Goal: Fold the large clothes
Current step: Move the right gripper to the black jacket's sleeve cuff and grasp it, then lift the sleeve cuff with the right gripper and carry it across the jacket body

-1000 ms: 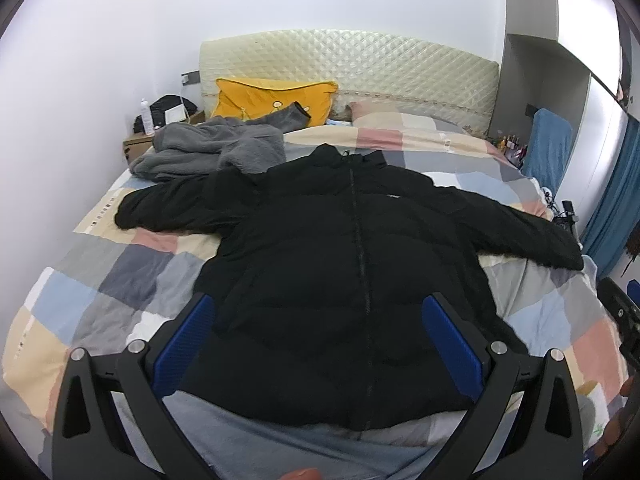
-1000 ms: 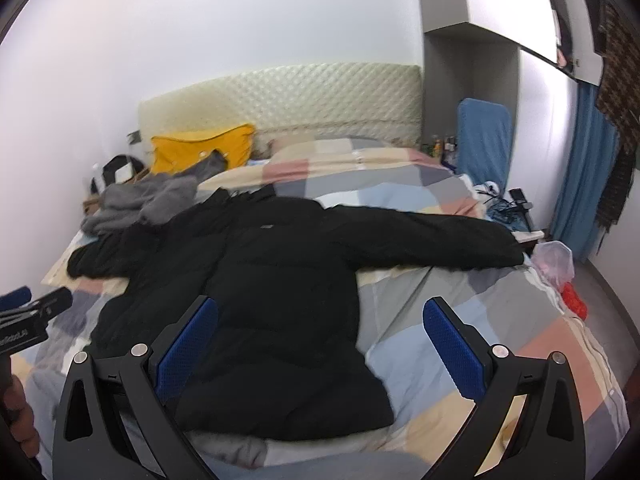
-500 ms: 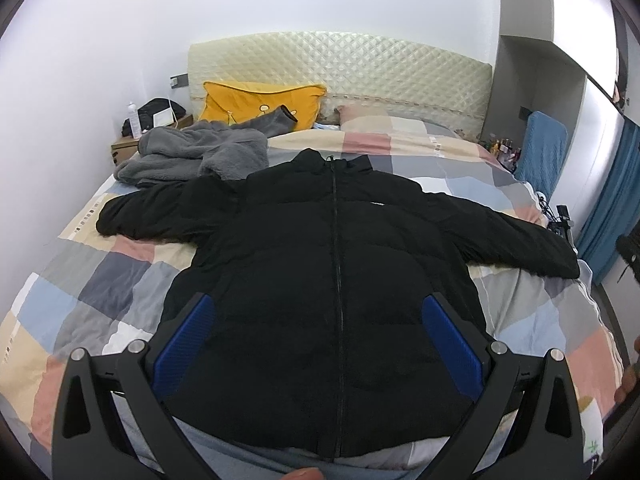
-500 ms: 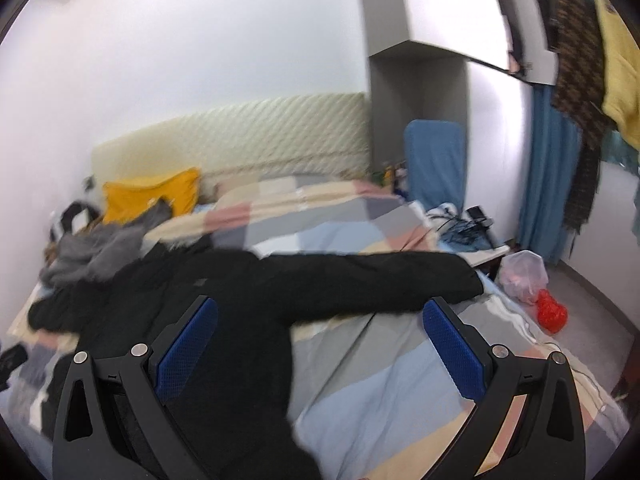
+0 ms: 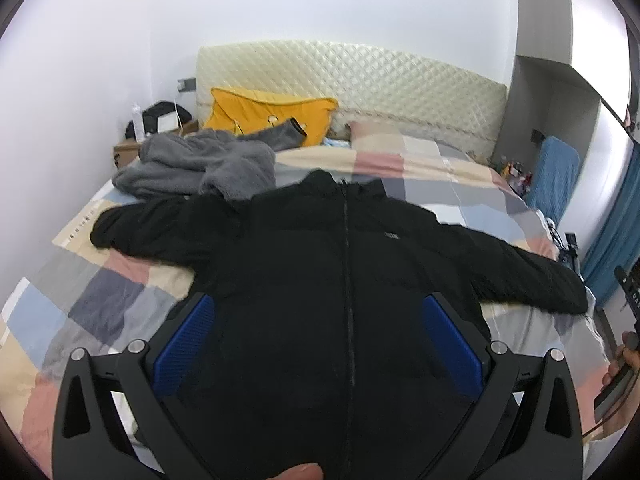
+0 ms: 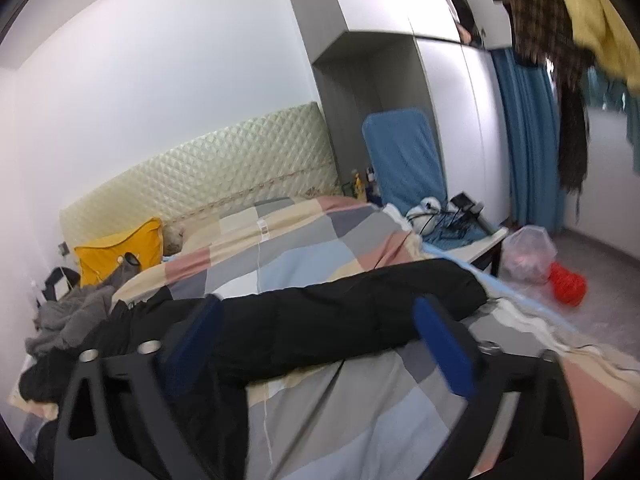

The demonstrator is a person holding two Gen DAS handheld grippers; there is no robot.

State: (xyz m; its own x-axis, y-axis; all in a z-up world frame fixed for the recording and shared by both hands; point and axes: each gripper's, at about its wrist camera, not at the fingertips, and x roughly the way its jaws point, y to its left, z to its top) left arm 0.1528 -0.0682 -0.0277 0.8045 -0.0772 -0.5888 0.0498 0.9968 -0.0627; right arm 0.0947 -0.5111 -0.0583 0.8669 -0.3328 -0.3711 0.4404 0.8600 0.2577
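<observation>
White walls and a quilted headboard [image 5: 348, 80] frame a bed [image 5: 100, 292] with a patchwork cover, and on it a black jacket [image 5: 320, 264] lies zipped, front up, both sleeves stretched out sideways. A grey garment [image 5: 196, 168] is heaped beside its collar, next to a yellow pillow [image 5: 276, 116]. No fold looks started; judging by the framing, the step in hand is reaching for the sleeve [image 6: 360, 304] on the jacket's right. The left hand-held gripper [image 5: 316, 344] hovers over the jacket's lower body, jaws spread, nothing between them. The right hand-held gripper [image 6: 316, 344] faces that sleeve; its jaws have just been closing but are still spread, with the sleeve beyond the pads, not pinched. The next move likely calls for closing on the cuff end and carrying it across the chest. The right view is blurred, so whether the fingertips touch fabric is unclear, and the jacket's hem is hidden behind the left gripper.
</observation>
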